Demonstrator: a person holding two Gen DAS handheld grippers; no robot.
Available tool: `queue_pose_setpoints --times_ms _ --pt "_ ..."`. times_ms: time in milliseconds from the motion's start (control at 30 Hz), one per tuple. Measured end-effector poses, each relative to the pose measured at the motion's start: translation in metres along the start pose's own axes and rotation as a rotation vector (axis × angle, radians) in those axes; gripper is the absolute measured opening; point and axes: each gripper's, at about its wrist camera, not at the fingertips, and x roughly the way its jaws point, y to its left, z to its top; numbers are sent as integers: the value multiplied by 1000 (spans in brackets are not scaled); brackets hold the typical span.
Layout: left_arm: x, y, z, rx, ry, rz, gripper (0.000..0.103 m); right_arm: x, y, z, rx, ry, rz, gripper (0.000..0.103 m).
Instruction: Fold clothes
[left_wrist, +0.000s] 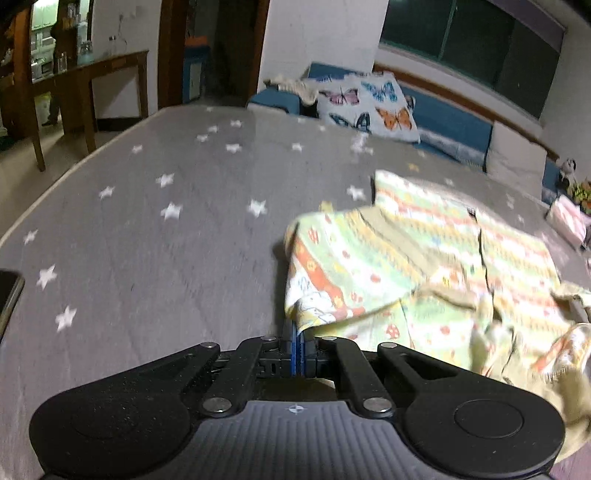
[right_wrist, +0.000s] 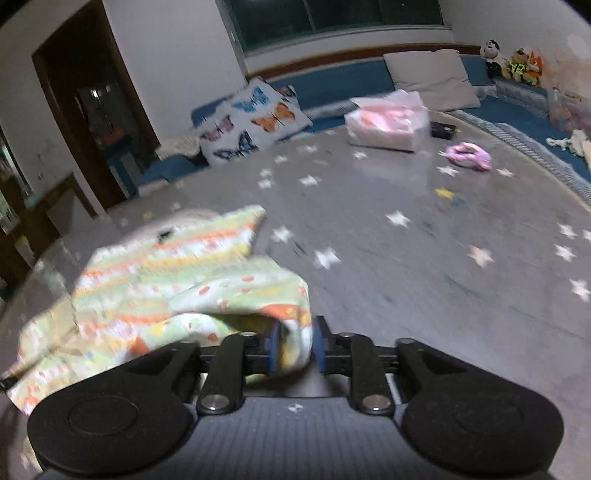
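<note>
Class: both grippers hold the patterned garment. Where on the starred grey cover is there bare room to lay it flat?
Bare: the starred grey cover between the phone and the garment. Crowded: far end, by the pink package and purple item.

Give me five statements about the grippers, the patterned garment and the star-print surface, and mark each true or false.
1. The left gripper is shut on the striped green, yellow and orange garment. True.
2. The right gripper hangs with nothing between its fingers. False: garment cloth sits between its blue pads.
3. The garment lies on a grey surface printed with white stars. True.
4. The white butterfly-print cushion lies on top of the garment. False: it sits far behind it.
5. A pink-purple fabric item lies on the starred surface. True.
</note>
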Motion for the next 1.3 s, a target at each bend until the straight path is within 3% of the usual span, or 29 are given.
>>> queue_pose_setpoints --times_ms 33,133,267,467,600,700,733,833,1067,1300 --pt "-2 0 0 14 -1 0 6 -4 0 -4 -13 6 -5 37" --pt "-10 -5 3 47 -27 5 11 -16 8 -8 -75 0 -22 38" --pt "-23 -15 5 78 -80 -10 34 -24 34 -4 -181 -44 6 46" --pt "-25 -28 10 111 -101 -41 39 3 90 -1 -356 -32 65 47" --pt "-20 -32 11 116 -86 -44 40 30 112 -8 -455 3 35 47" --pt "-17 -40 12 134 -87 -59 42 42 116 -12 -508 -19 -64 35" --pt "-15 -44 12 143 -85 -69 42 44 115 -12 -515 -26 -89 23" --pt "-10 -61 13 175 -78 -105 42 33 100 -7 -461 -40 -91 8" --pt "1 -118 15 279 -62 -225 42 -33 34 9 -231 -175 -158 7" --pt "7 -186 7 404 -48 -350 42 -79 -45 -15 31 -193 -198 11"
